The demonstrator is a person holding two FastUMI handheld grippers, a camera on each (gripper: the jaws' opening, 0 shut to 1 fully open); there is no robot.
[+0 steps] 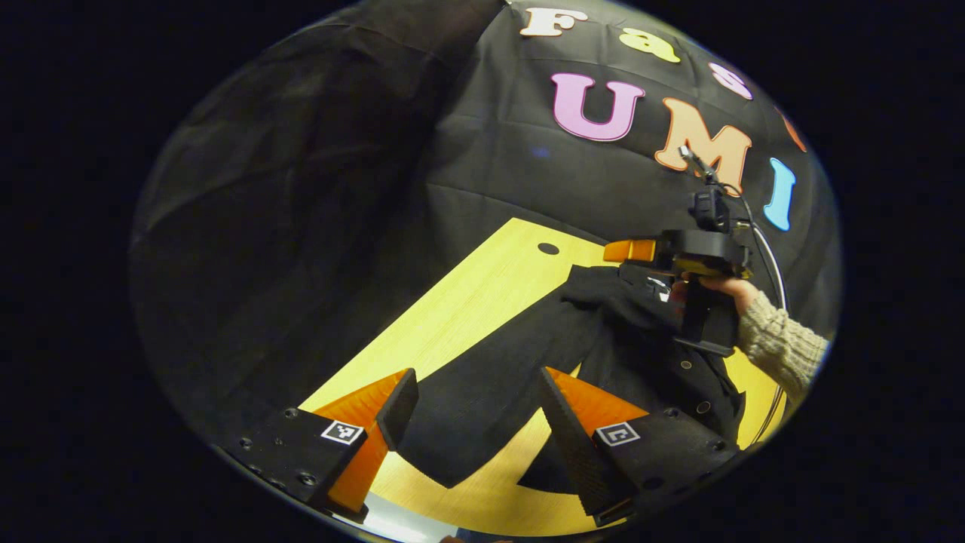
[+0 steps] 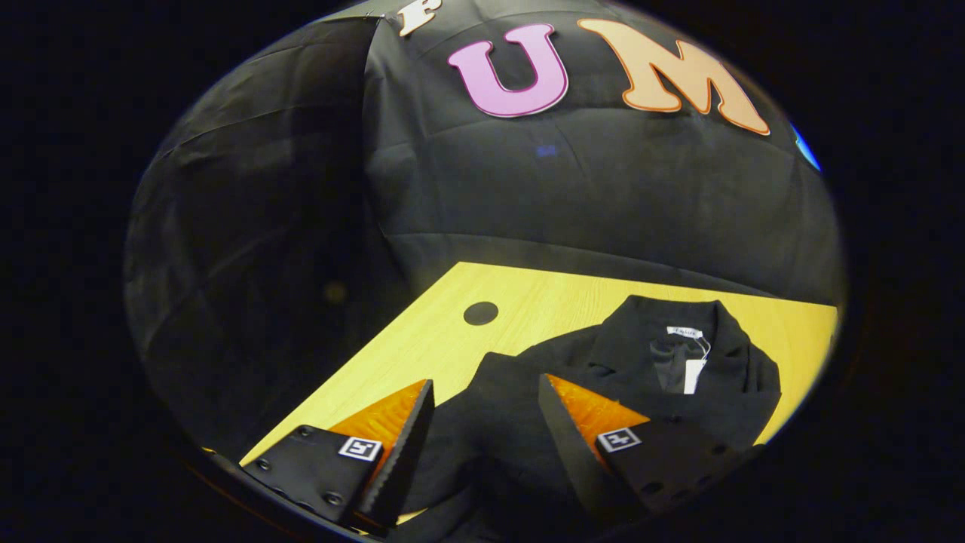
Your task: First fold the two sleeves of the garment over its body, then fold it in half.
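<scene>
Left gripper [image 1: 475, 411] wide open, holding nothing, over a sleeve [image 1: 482, 392] of the black garment [image 1: 641, 354] on the table [image 1: 467, 302]. Left gripper view: right gripper [image 1: 629, 250] in a hand [image 1: 716, 290], over the far collar end. Right gripper [image 2: 482, 422] gapes wide, unloaded; its view shows collar and tag [image 2: 690, 373].

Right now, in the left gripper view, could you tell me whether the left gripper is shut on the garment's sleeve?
No. The left gripper hangs open, its fingers spread wide to either side of the sleeve lying flat on the table.
</scene>
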